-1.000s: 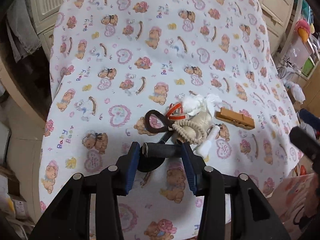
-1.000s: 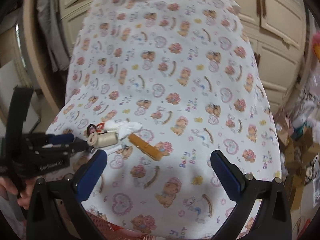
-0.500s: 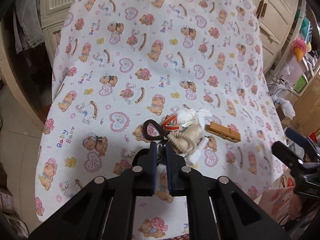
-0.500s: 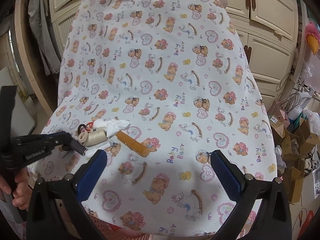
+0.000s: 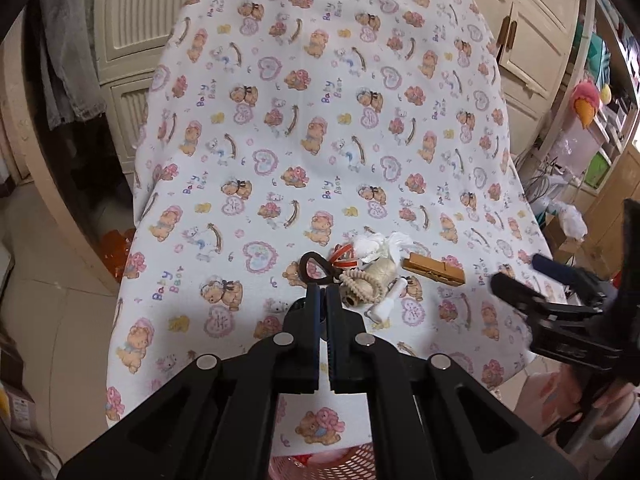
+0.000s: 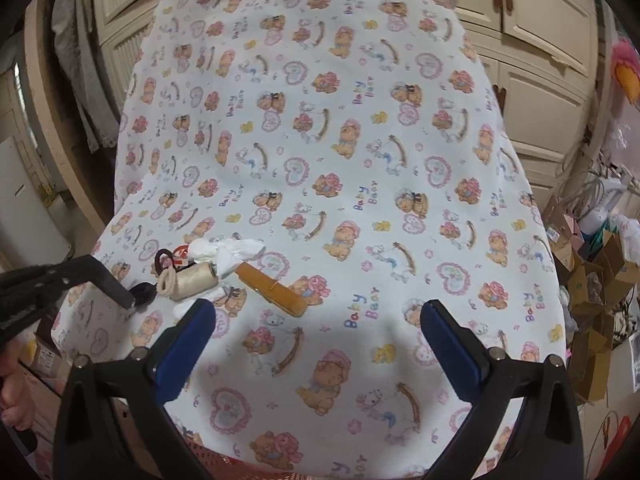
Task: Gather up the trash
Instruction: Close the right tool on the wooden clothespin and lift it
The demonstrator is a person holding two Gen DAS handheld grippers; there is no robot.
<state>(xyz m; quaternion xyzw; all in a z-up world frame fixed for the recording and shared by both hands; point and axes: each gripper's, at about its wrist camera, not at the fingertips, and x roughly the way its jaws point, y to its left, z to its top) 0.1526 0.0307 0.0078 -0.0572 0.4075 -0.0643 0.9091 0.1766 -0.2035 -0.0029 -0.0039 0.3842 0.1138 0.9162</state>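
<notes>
While the left wrist view looks straight down its own closed fingers, the left claw point(image 5: 322, 294) is pinched together at the near end of a dark hair tie point(image 5: 314, 268), though the contact itself is hidden there. The right wrist view fills that in: a small black object point(image 6: 143, 293) sits right at those tips, and I cannot tell whether it is truly clamped. Right claw point(image 6: 318, 312) — wide apart, blue pads hanging over bare cloth, gripping nothing.

The trash lies in one tight cluster near the front left edge of the surface point(image 6: 360, 128), which is draped in soft white cloth printed with bears and hearts. In that cluster: a crumpled white tissue point(image 5: 380, 245), a red and white ring point(image 5: 345, 257), a cream spool of thread point(image 6: 198, 278) with a beaded loop point(image 5: 360, 284) over it, and a white plastic stick point(image 5: 386, 306). A flat wooden clothespin point(image 6: 274, 290) lies just beside them.

Only the left view shows the pink mesh basket point(image 5: 332, 464) below the surface edge. Cream cabinets point(image 6: 536, 40) stand behind, cardboard boxes point(image 6: 596, 280) to the right.
</notes>
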